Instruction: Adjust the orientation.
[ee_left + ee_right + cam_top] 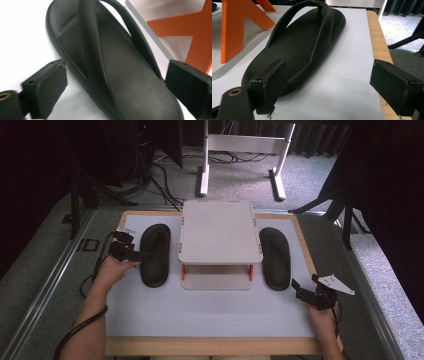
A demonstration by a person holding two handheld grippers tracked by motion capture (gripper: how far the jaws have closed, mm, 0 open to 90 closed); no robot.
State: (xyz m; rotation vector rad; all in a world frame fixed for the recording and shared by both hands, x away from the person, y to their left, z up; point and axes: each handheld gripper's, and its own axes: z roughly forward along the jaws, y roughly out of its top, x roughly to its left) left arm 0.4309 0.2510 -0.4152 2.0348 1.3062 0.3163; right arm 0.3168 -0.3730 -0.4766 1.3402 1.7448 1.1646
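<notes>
White worktop [210, 312] carries a grey two-tier rack [220, 232] with orange legs at centre; left black flip-flop [154, 254] lies flat just left of the rack, right black flip-flop [275, 257] just right of it, both sole down; left tool [131, 254] is released, jaws spread either side of the left flip-flop's edge, not clamped; right tool [304, 290] is released too, near the right flip-flop's heel, apart from it.
</notes>
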